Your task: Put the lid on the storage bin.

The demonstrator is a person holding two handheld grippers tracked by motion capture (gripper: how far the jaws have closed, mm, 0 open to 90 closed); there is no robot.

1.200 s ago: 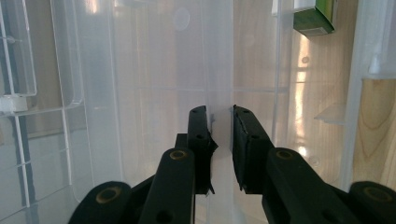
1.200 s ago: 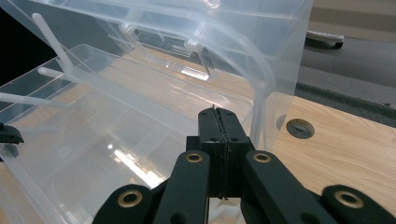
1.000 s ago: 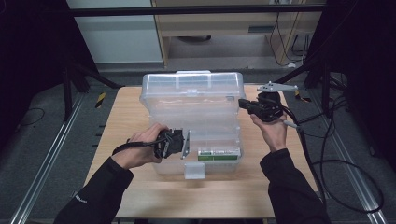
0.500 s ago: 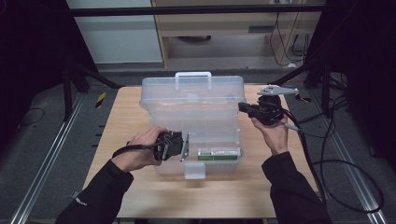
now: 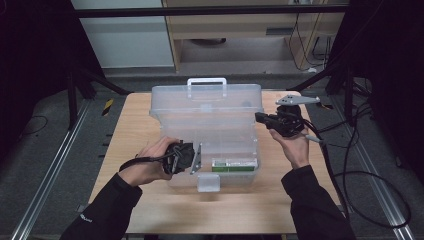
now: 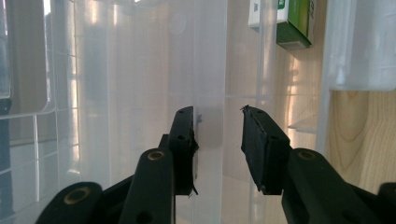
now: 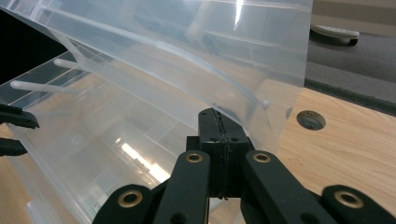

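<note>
A clear plastic storage box [image 5: 210, 140] stands on the wooden table, its lid [image 5: 207, 102] tilted up at the back with the handle [image 5: 206, 85] on top. My left gripper [image 5: 202, 159] [image 6: 217, 140] is at the box's front left wall. Its jaws have just been opening and now stand apart, with a thin clear wall [image 6: 210, 70] between them. My right gripper [image 5: 259, 118] [image 7: 219, 126] is shut, its tips against the lid's right edge [image 7: 261, 100]. I cannot tell if the lid's rim is pinched.
A green and white carton [image 5: 234, 164] [image 6: 292, 23] lies inside the box near its front right. The box's front latch [image 5: 208, 182] hangs over the table. Bare wood [image 5: 150, 125] shows on both sides. Cables [image 5: 350, 175] trail off at the right.
The lid has tilted up, so its handle now shows at the back. Both hands have kept their places.
</note>
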